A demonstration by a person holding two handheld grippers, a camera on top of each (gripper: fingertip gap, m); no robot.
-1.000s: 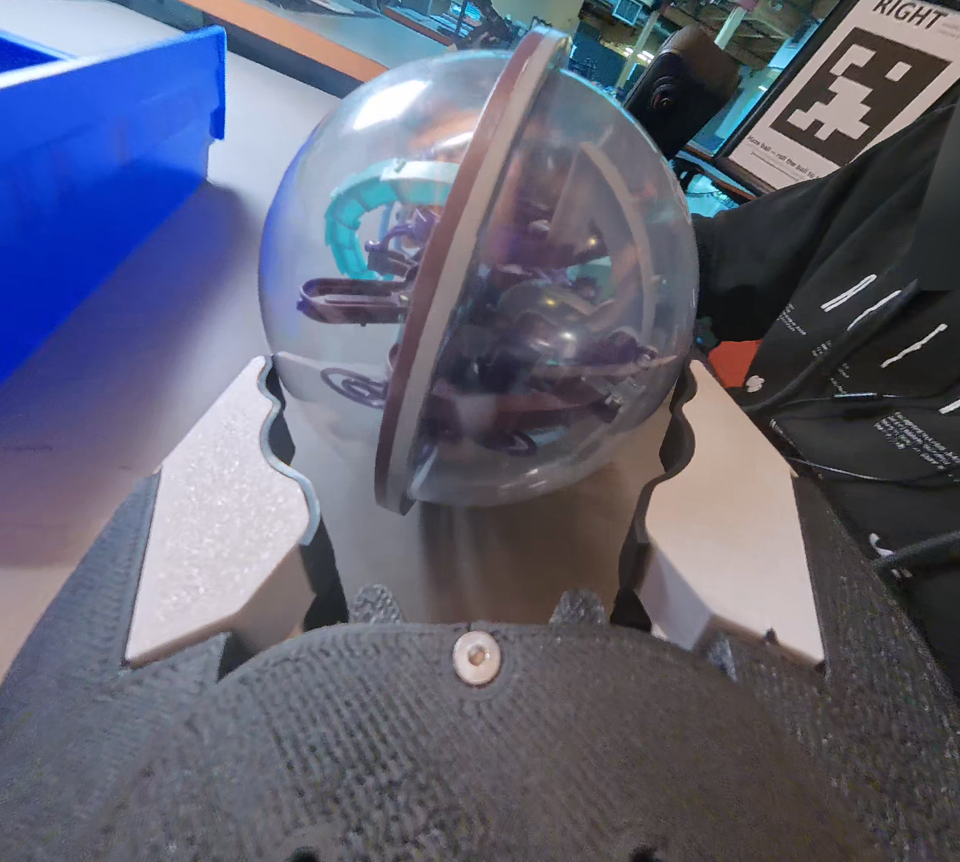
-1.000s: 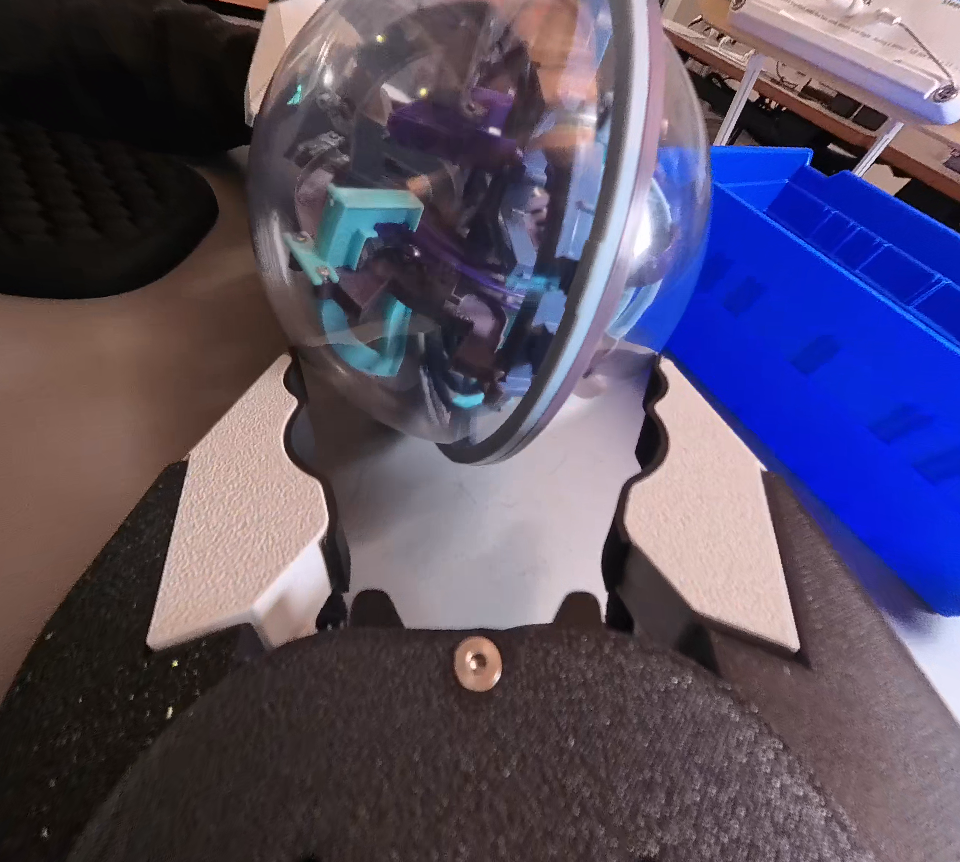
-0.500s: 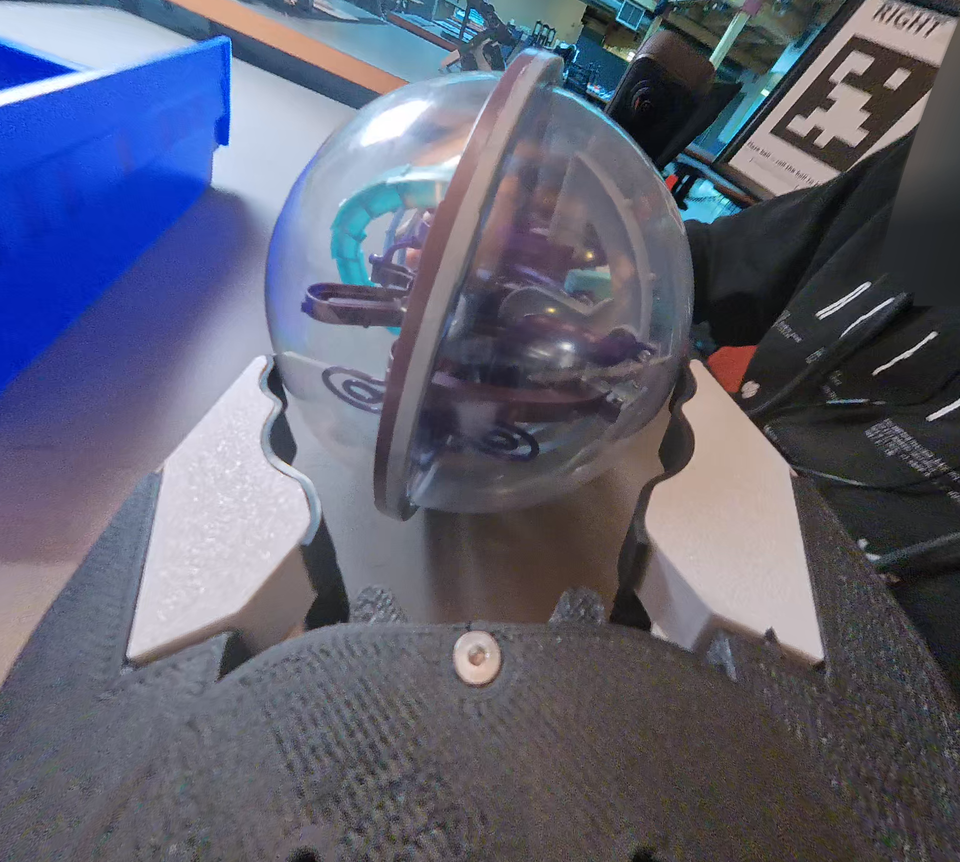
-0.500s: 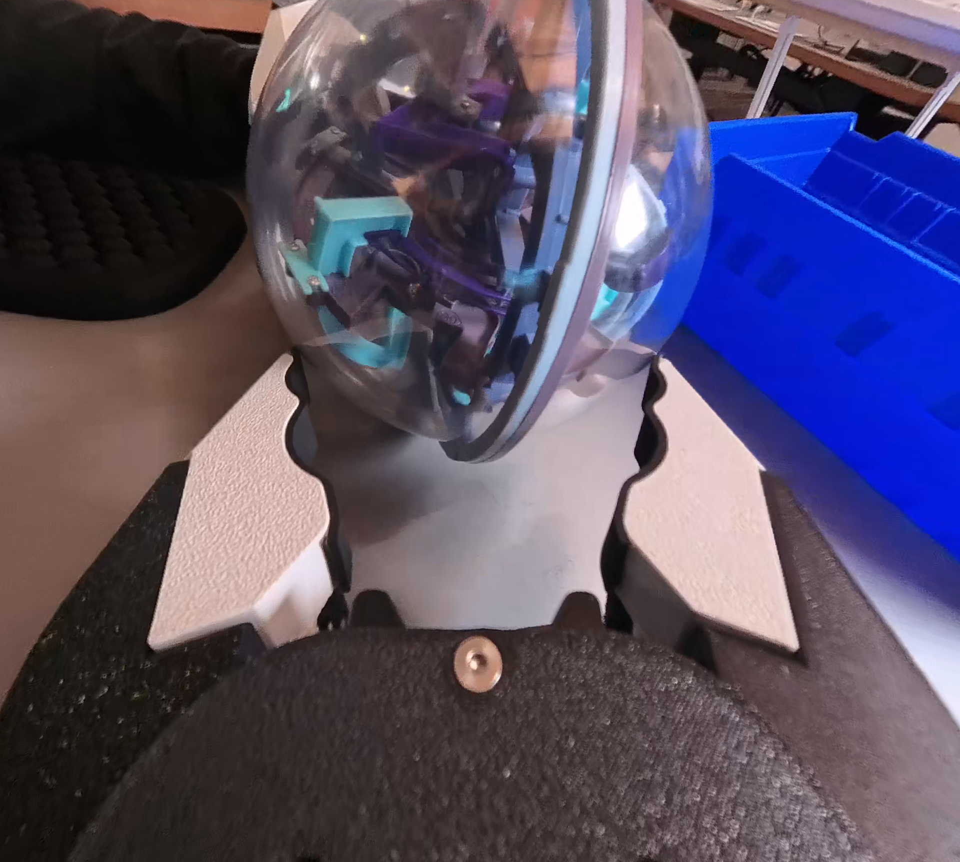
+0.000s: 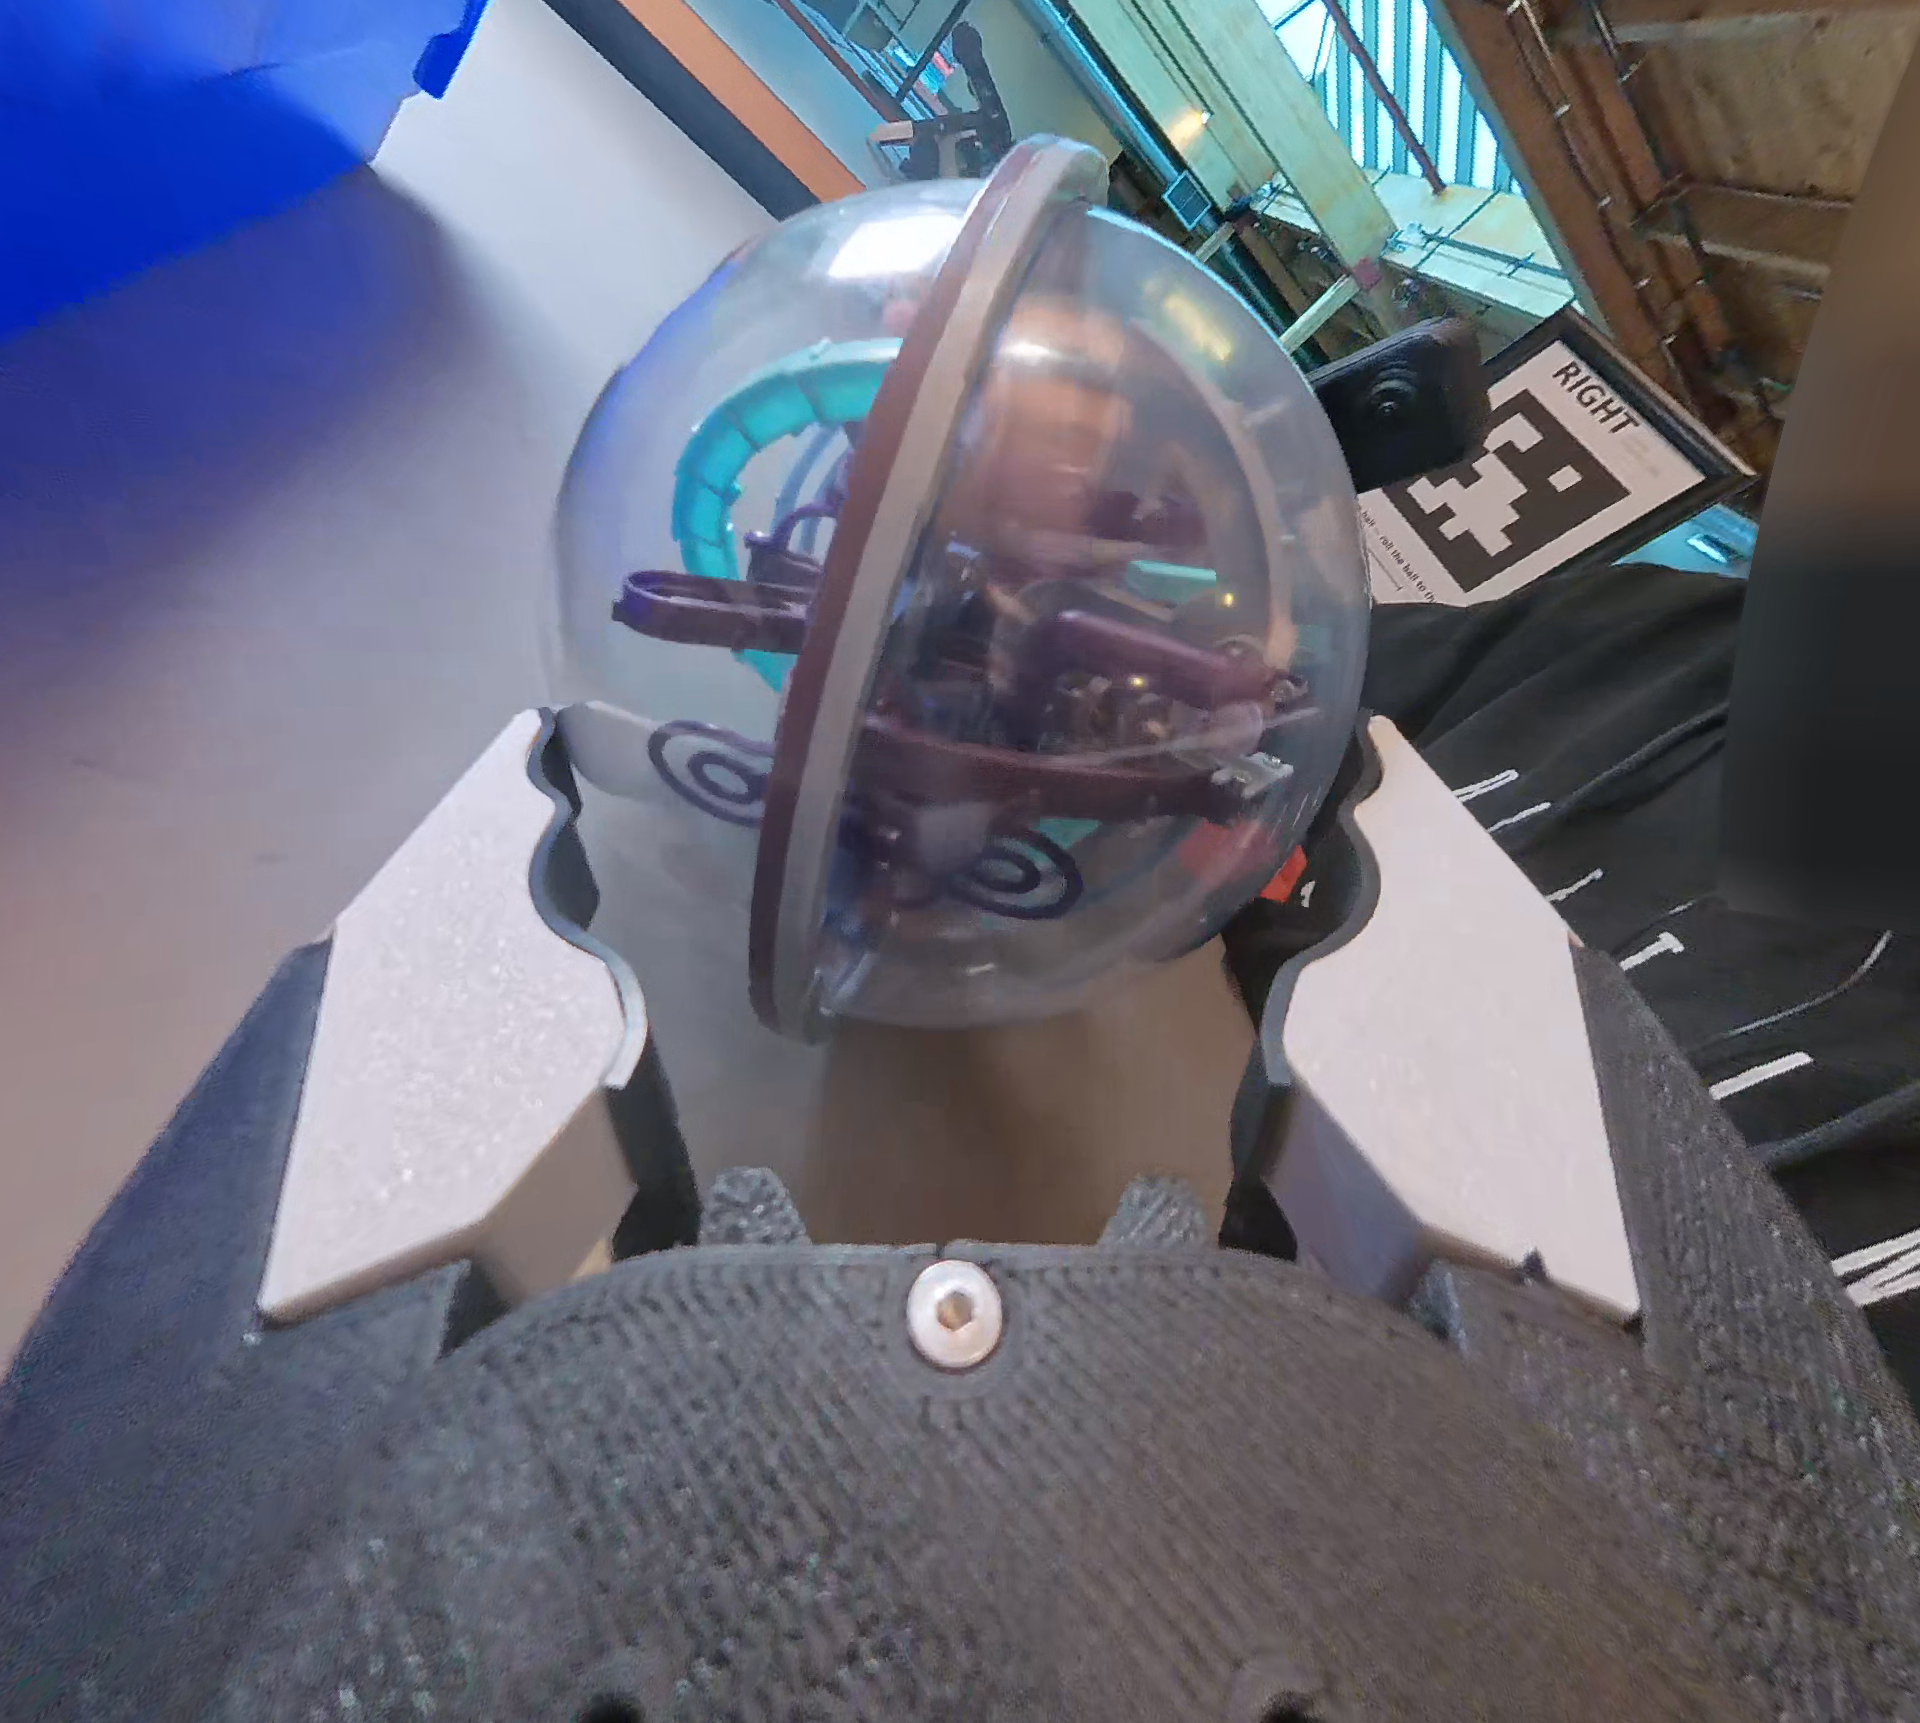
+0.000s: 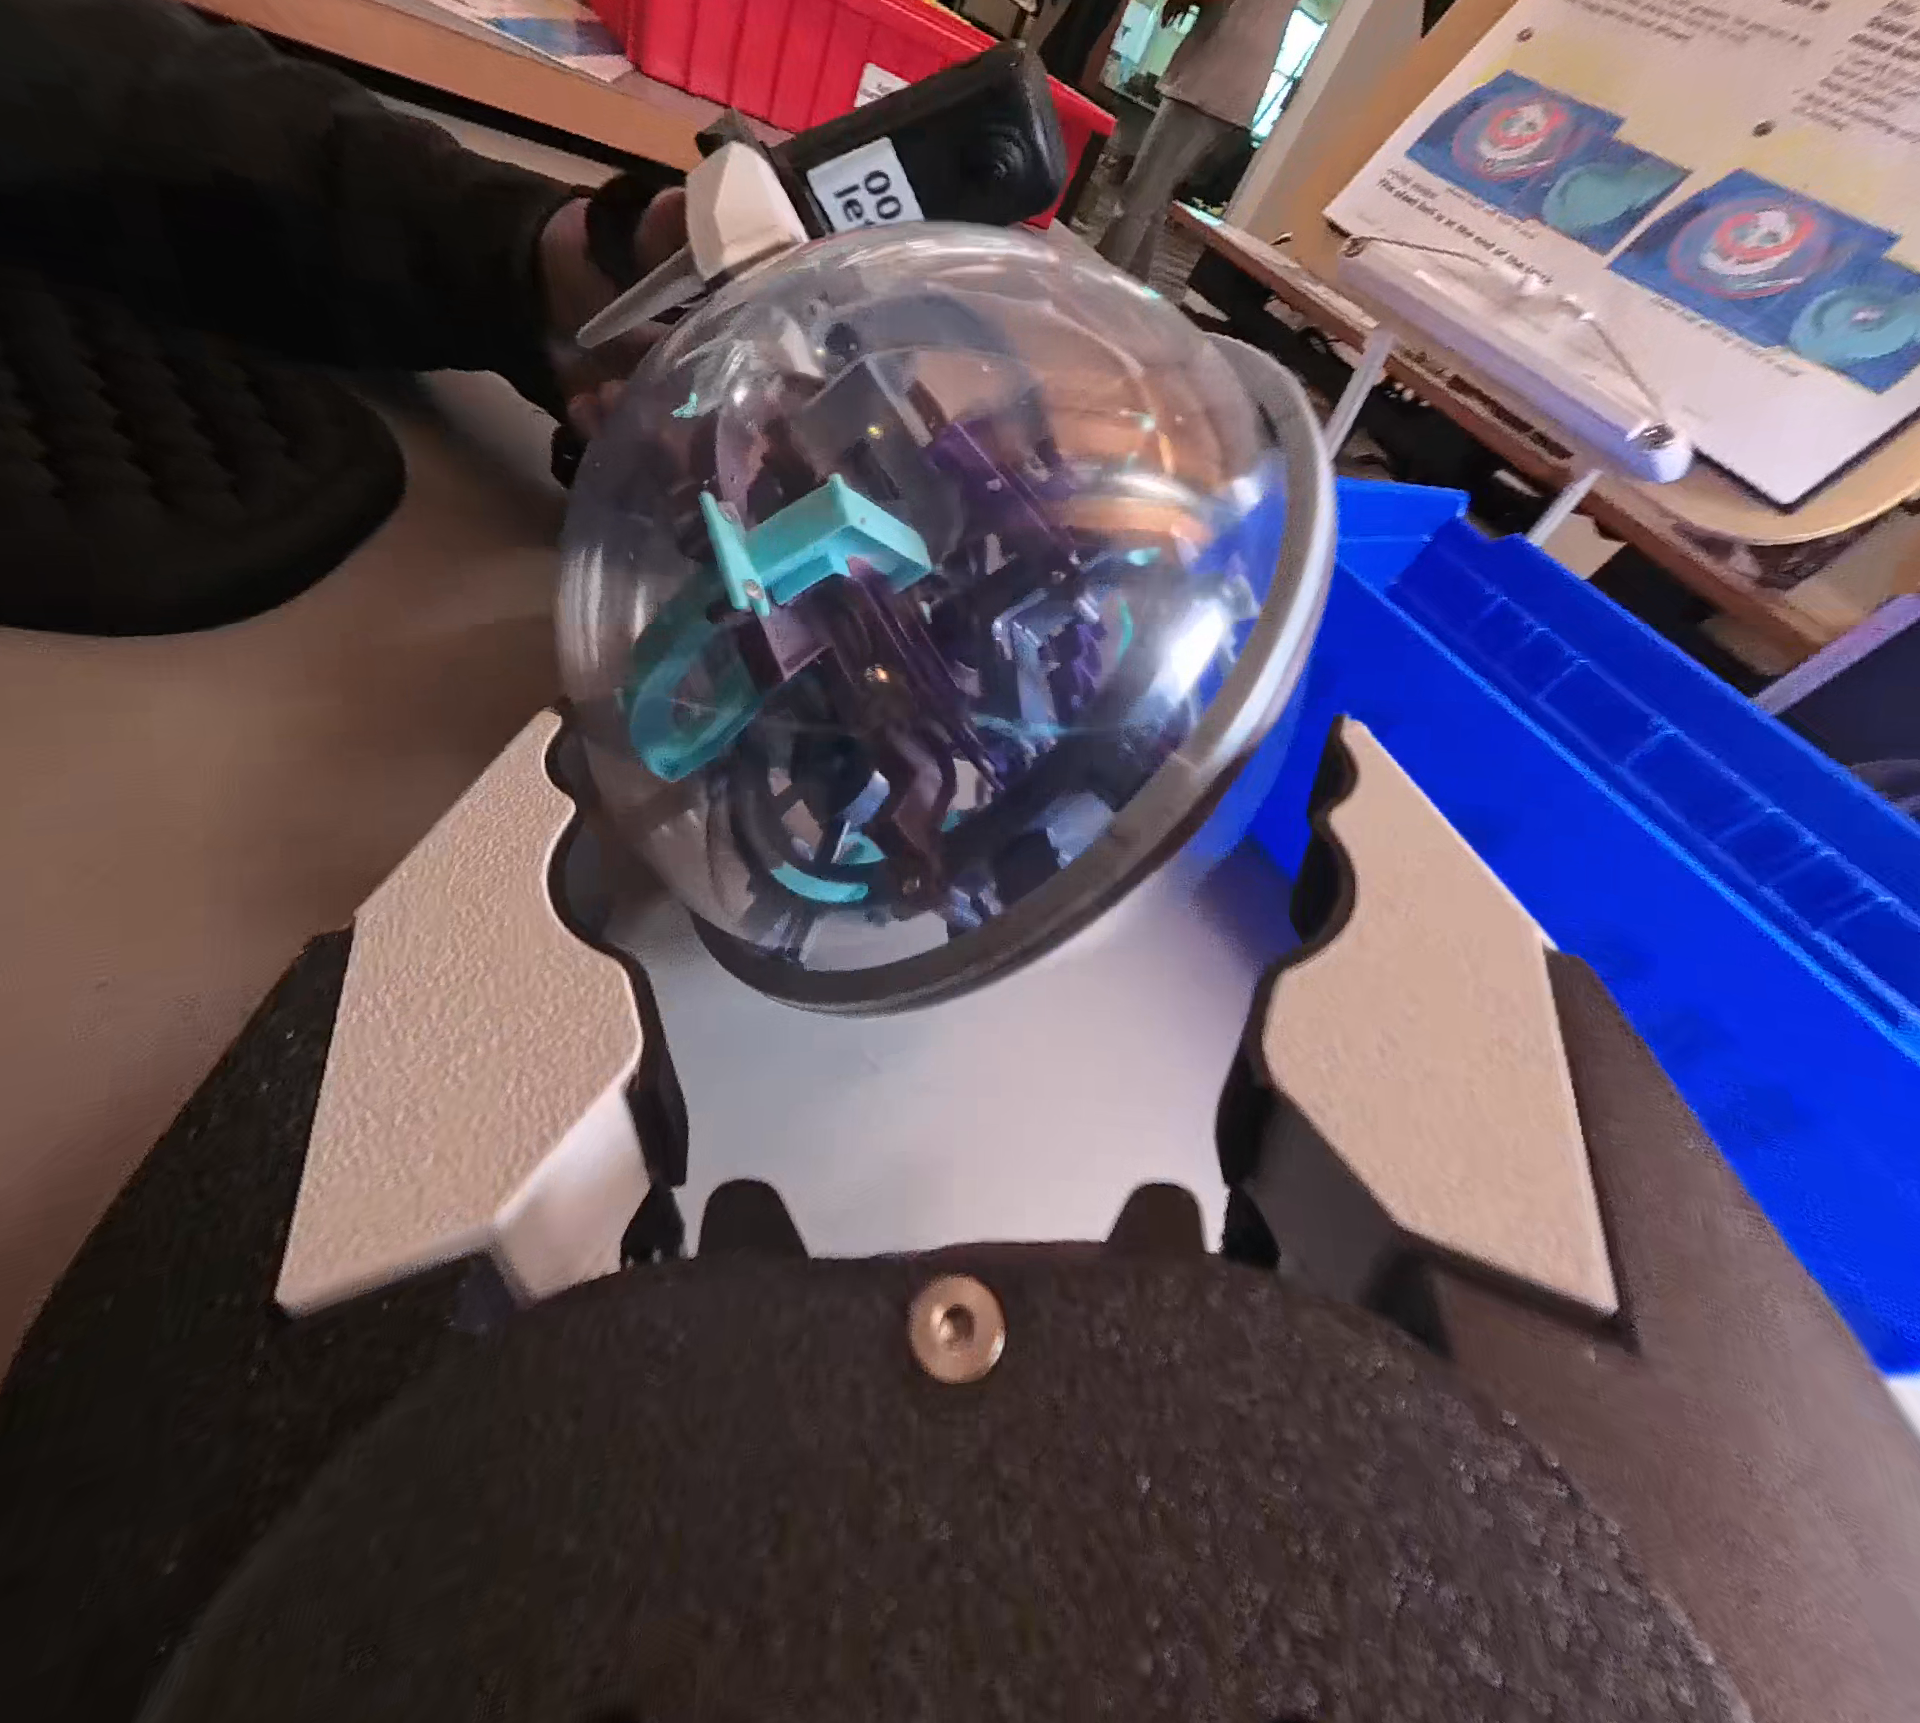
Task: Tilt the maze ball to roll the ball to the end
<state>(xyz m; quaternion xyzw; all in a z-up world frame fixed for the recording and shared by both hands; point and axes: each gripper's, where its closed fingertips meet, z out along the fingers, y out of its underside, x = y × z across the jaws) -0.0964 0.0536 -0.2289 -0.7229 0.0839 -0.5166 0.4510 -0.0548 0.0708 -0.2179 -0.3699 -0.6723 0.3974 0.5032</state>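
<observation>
The maze ball [image 5: 1039,582] is a clear sphere with a dark seam ring and purple and teal tracks inside. It is held up off the table between both grippers from opposite sides. My left gripper [image 5: 956,738] has its white fingers [image 5: 457,998] pressed on the sphere's two sides. My right gripper [image 6: 951,738] grips the maze ball [image 6: 935,613] the same way, with the seam ring slanted low to the right. The left gripper's fingertip [image 6: 732,208] shows above the ball in the right wrist view. I cannot pick out the small steel ball inside.
A blue bin [image 5: 208,63] stands on the grey table [image 5: 260,634] close to the ball, and also shows in the right wrist view [image 6: 1610,738]. A person's black sleeve [image 6: 208,219] lies behind. A marker sign [image 5: 1538,489], an instruction board [image 6: 1662,146] and a red bin [image 6: 769,21] stand farther off.
Both grippers have rolled with the ball in them. The seam ring went from near upright to strongly slanted in the right wrist view, and the left gripper's tip came into sight above the ball.
</observation>
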